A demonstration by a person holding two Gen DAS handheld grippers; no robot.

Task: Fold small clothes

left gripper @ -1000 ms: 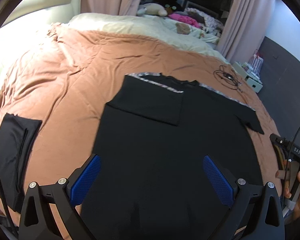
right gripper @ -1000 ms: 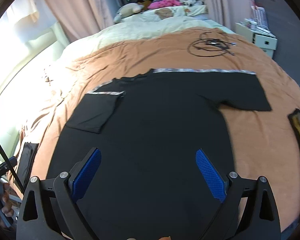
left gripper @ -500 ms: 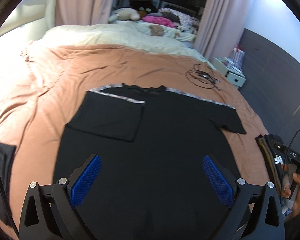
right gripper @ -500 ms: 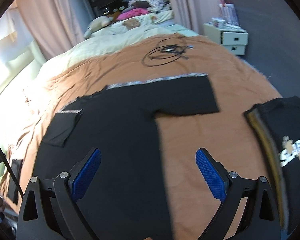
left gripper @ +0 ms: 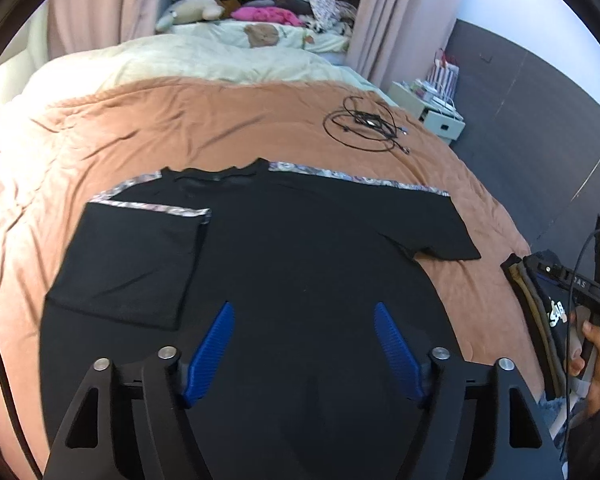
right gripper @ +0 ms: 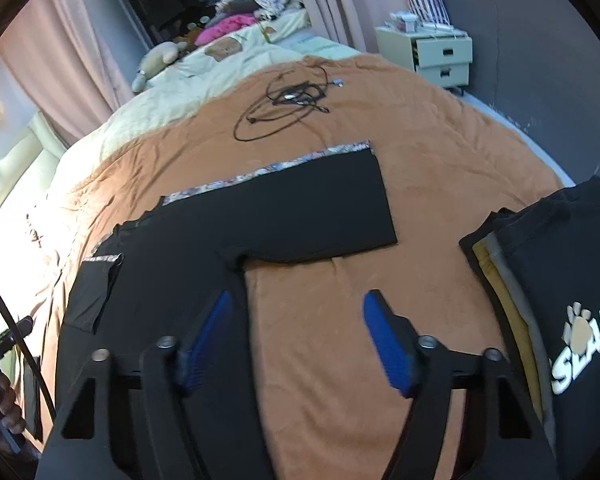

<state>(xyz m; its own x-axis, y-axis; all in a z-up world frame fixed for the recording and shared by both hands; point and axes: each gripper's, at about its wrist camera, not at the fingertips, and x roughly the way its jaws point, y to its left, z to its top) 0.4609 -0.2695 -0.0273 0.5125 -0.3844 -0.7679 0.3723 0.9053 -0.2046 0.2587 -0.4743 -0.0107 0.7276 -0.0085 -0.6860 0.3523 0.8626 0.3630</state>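
Note:
A black T-shirt [left gripper: 300,264] with patterned shoulder trim lies flat on the brown bedspread [left gripper: 180,120]. Its left sleeve [left gripper: 128,264] is folded in over the body; its right sleeve [right gripper: 324,208] lies spread out. My left gripper [left gripper: 304,336] is open and empty above the shirt's lower middle. My right gripper [right gripper: 296,328] is open and empty above the shirt's right edge [right gripper: 236,280] and bare bedspread [right gripper: 340,280], below the spread sleeve.
A stack of folded clothes with a black printed shirt on top [right gripper: 560,280] sits at the right edge of the bed. A coil of black cable [left gripper: 364,124] lies beyond the shirt. A white drawer unit [right gripper: 440,56] stands by the dark wall. Pillows and soft toys [left gripper: 196,12] lie far back.
Both grippers have swung to the right. The right view has moved from the shirt's body to its right edge and the folded stack. Both jaws look narrower than before but remain open.

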